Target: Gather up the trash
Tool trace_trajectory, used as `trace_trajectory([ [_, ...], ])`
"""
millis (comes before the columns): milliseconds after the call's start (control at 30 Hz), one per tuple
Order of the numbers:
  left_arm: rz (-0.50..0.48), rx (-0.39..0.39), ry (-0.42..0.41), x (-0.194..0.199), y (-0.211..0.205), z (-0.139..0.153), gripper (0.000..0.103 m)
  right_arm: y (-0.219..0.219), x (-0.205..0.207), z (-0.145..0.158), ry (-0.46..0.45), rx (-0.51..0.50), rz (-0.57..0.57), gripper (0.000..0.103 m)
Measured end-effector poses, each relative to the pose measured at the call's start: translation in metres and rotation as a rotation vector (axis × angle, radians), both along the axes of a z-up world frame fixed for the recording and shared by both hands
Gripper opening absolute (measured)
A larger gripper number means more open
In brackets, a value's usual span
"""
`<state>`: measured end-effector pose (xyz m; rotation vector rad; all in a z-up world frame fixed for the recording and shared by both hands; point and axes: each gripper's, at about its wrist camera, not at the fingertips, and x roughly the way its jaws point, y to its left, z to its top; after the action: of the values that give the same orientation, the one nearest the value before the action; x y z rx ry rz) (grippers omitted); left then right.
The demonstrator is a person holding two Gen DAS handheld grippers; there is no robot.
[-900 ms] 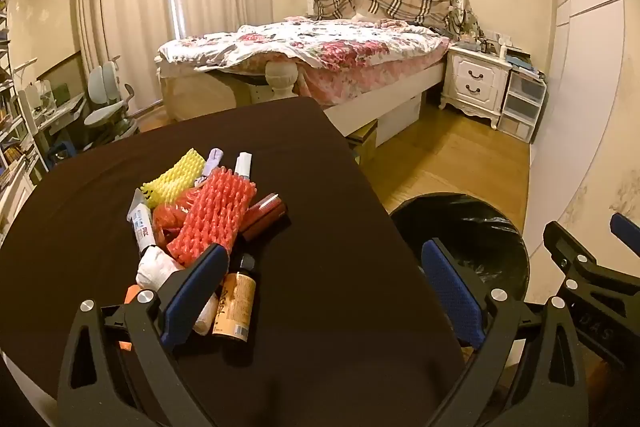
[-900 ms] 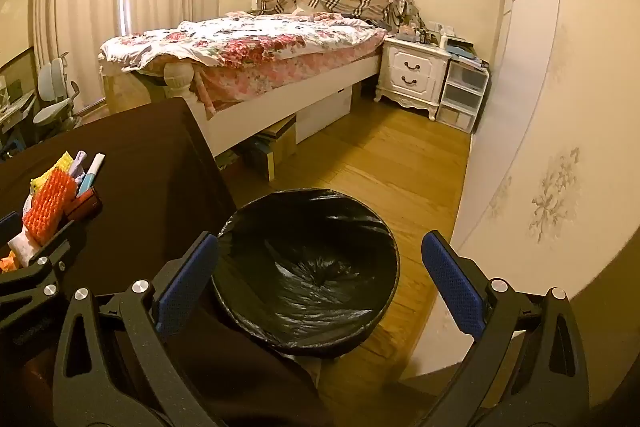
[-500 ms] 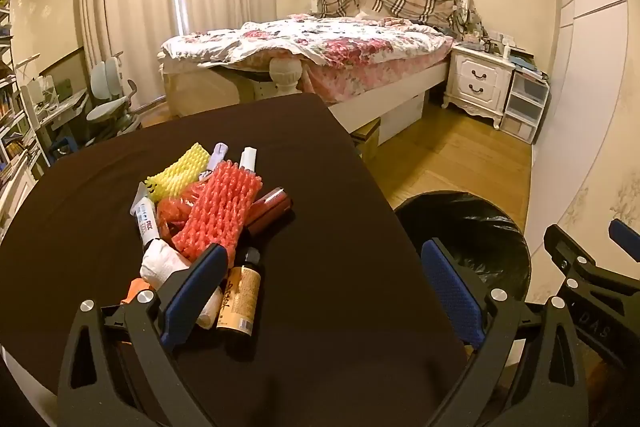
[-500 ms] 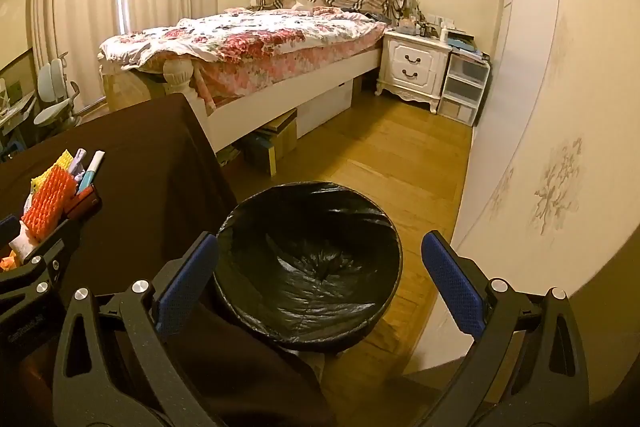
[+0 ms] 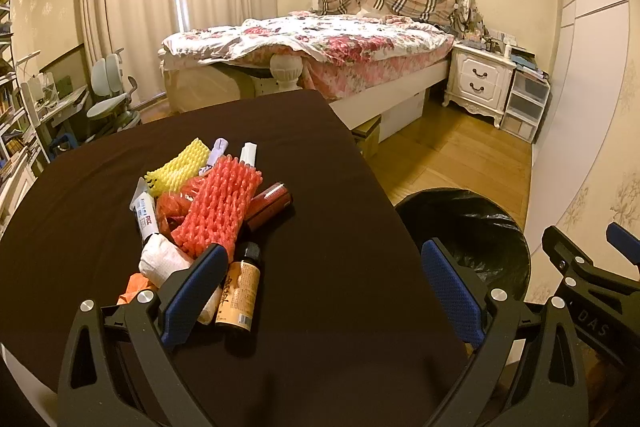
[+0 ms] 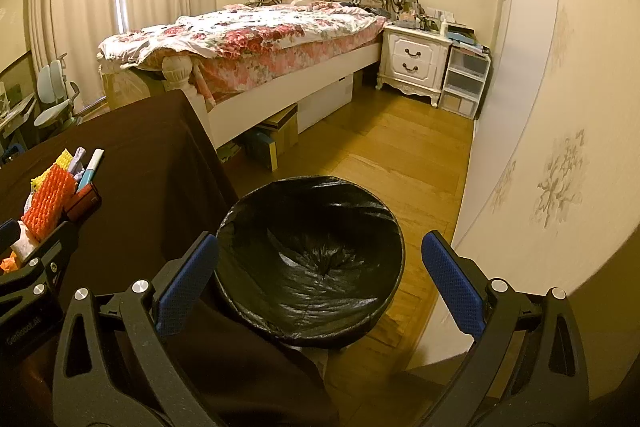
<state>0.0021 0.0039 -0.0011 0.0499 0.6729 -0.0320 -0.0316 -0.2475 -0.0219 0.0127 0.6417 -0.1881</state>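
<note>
A pile of trash lies on the dark brown table (image 5: 320, 155): a red foam net (image 5: 218, 213), a yellow foam net (image 5: 178, 173), a small brown bottle (image 5: 240, 293), a dark red tube (image 5: 268, 205), a white tube (image 5: 144, 213) and crumpled white paper (image 5: 162, 261). My left gripper (image 5: 320, 291) is open and empty just above the table, its left finger by the bottle. A black-lined bin (image 6: 312, 259) stands on the floor right of the table. My right gripper (image 6: 320, 283) is open and empty above the bin.
A bed (image 5: 320, 51) with a floral cover stands behind the table. A white nightstand (image 5: 478, 83) and plastic drawers (image 5: 526, 107) stand by the right wall (image 6: 560, 147). A desk chair (image 5: 110, 95) is at far left. Wood floor (image 6: 392, 155) lies between bed and bin.
Both views have shifted slightly. The pile and the bin sit a little farther up in the frames. Both grippers stay open and empty.
</note>
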Motion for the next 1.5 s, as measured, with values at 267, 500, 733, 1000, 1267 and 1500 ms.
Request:
trace_trajectory([
  [267, -0.001, -0.002, 0.002, 0.0004, -0.0005, 0.0003, 0.097, -0.0003, 0.0, -0.001, 0.006, 0.006, -0.001, 0.099],
  [500, 0.0, -0.003, 0.005, 0.0008, -0.0004, 0.0004, 0.097, 0.0, -0.0004, -0.0035, 0.011, 0.007, -0.001, 0.099],
  [733, 0.0, -0.004, 0.008, 0.0009, -0.0006, 0.0004, 0.097, -0.0008, -0.0006, -0.0041, 0.011, 0.008, -0.002, 0.099],
  [1000, 0.0, -0.003, 0.009, 0.0017, -0.0001, 0.0002, 0.097, -0.0027, 0.0006, -0.005, 0.014, 0.011, -0.001, 0.099],
  [1267, 0.001, -0.004, 0.011, 0.0015, -0.0007, 0.0004, 0.097, -0.0032, 0.0, -0.0077, 0.016, 0.013, -0.002, 0.099],
  [1500, 0.001, -0.005, 0.013, 0.002, -0.0005, 0.0003, 0.097, -0.0037, 0.0004, -0.0073, 0.018, 0.014, -0.001, 0.099],
])
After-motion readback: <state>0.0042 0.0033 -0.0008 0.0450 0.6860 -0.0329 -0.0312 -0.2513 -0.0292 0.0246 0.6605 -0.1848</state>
